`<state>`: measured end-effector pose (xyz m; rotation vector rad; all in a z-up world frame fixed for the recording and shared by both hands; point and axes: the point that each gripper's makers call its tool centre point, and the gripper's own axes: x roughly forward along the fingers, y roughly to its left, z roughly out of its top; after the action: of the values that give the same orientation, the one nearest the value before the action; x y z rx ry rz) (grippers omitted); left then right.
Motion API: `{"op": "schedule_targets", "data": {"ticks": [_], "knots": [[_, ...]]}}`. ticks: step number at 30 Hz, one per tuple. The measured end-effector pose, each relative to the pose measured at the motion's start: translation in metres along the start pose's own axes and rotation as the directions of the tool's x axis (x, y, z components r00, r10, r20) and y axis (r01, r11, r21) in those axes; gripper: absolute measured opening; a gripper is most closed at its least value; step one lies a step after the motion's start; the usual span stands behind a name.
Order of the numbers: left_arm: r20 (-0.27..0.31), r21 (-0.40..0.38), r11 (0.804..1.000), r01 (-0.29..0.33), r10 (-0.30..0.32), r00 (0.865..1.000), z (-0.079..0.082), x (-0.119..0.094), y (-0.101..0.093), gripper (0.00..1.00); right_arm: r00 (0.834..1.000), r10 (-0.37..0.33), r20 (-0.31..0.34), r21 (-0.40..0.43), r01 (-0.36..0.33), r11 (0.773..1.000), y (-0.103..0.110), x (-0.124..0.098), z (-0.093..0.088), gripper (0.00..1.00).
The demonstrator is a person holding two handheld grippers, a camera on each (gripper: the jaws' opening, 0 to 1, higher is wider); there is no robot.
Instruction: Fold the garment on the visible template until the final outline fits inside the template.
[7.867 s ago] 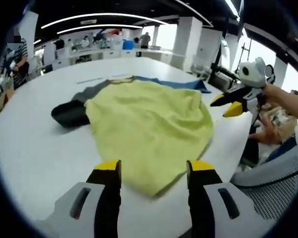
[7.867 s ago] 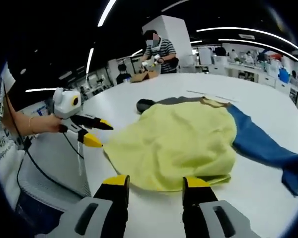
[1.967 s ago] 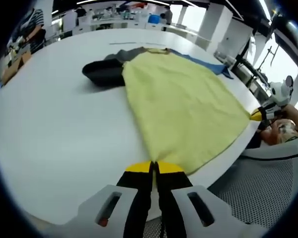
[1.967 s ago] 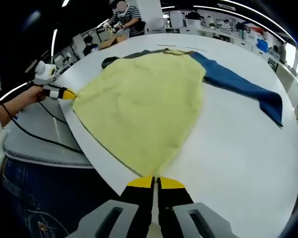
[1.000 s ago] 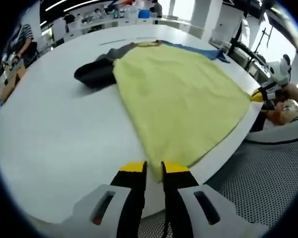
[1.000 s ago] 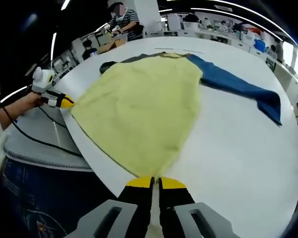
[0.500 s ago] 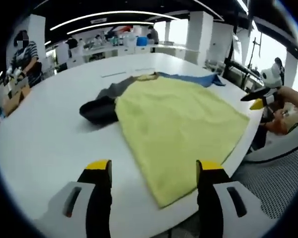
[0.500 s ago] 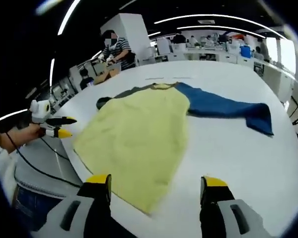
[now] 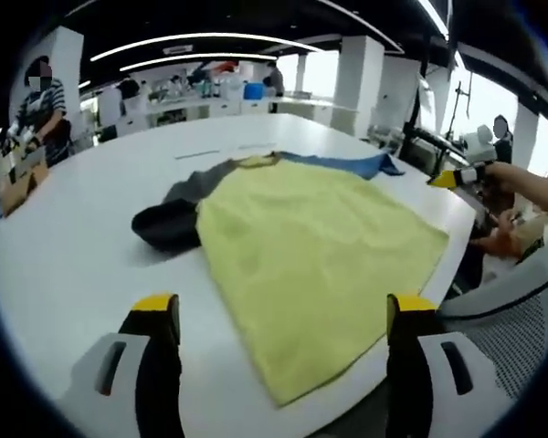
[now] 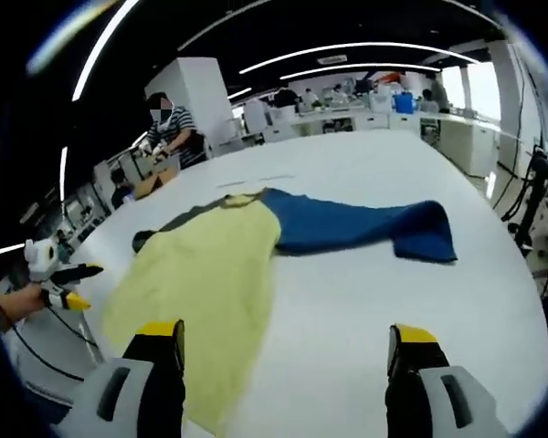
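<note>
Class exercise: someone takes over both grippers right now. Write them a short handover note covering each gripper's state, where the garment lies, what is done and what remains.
Left gripper: open, empty, held above the garment's near hem.
Right gripper: open, empty, over bare table.
Garment: spread flat on the white table, yellow body toward the near edge, blue sleeve stretched out to one side, dark grey sleeve bunched on the other.
Done: body laid out flat.
Left: no fold made yet; I cannot make out a template outline. Probably bring the sleeves in first, then fold the body.
</note>
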<state>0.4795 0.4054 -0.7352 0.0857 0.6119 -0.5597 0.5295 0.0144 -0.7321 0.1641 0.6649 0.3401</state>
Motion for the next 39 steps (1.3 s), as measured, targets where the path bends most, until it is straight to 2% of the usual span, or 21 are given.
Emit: {"op": "schedule_targets", "data": {"ticks": [3,12,15,19,23,27,33,39], "knots": [[0.007,0.007,1.0,0.007,-0.007,1.0,0.003,0.001,-0.003,0.96,0.998,-0.052,0.023,0.023,0.052,0.998,-0.02,0.005,0.011,0.91],[0.017,0.004,1.0,0.014,-0.014,1.0,0.009,0.002,-0.008,0.98,0.987,-0.151,0.059,0.078,0.146,0.986,-0.067,0.018,0.03,0.88],[0.017,0.008,1.0,0.013,-0.013,1.0,0.01,0.002,-0.008,0.97,0.978,-0.199,0.054,0.087,0.194,0.977,-0.087,0.024,0.034,0.85],[0.029,0.006,1.0,-0.001,0.0,1.0,0.013,0.002,-0.006,0.94,0.973,-0.226,0.052,0.129,0.218,0.967,-0.101,0.031,0.037,0.8],[0.033,0.007,1.0,-0.006,0.006,0.999,0.014,0.002,-0.004,0.91,0.958,-0.281,0.051,0.135,0.273,0.953,-0.118,0.037,0.041,0.73],[0.032,0.023,1.0,-0.016,0.015,0.999,0.014,0.003,-0.003,0.87,0.945,-0.323,0.045,0.182,0.31,0.933,-0.131,0.043,0.043,0.62],[0.034,0.021,1.0,-0.019,0.018,0.999,0.015,0.003,-0.002,0.84,0.927,-0.371,0.048,0.192,0.356,0.914,-0.143,0.049,0.045,0.56],[0.025,0.024,0.999,-0.021,0.021,0.999,0.014,0.002,-0.002,0.82,0.912,-0.408,0.03,0.194,0.395,0.898,-0.15,0.056,0.041,0.44]]}}
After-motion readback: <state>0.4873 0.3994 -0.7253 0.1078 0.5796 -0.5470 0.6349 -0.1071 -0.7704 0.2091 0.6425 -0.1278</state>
